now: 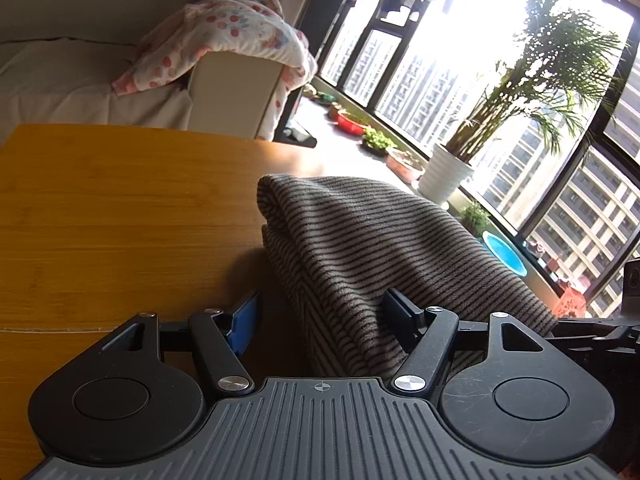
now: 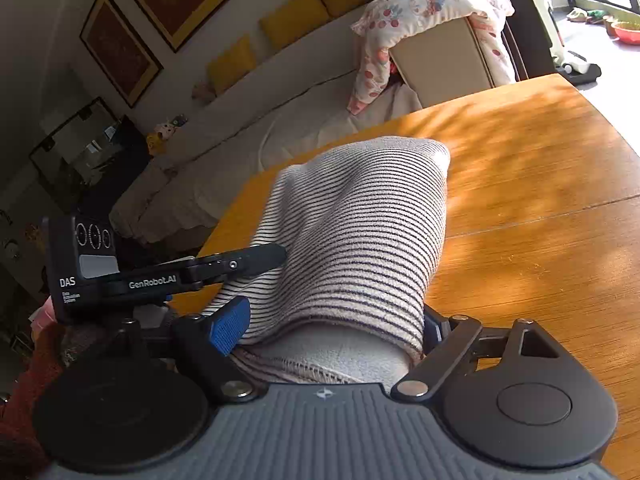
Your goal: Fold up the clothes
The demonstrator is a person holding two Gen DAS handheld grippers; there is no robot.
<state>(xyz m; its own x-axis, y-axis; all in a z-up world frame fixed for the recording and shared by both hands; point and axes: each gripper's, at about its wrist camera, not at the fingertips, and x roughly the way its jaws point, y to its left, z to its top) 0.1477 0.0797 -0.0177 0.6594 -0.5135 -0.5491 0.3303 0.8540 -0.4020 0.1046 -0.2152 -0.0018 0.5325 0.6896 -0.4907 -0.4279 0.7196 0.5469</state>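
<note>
Right wrist view shows the striped garment point(image 2: 352, 240) bunched on the wooden table point(image 2: 540, 200), its hem filling the wide-set jaws of the right gripper point(image 2: 332, 332), pads apparently pressing it. The left gripper point(image 1: 324, 320) straddles a fold, jaws open. Squaring the edges before pressing flat would help.

In the right wrist view, the left gripper point(image 2: 276, 256) reaches in from the left edge. Its black arm reads "GenRobot.AI" in white. The black box point(image 2: 84, 264) at its back reads "DAS"; the small lines beneath are too tiny to read.
</note>
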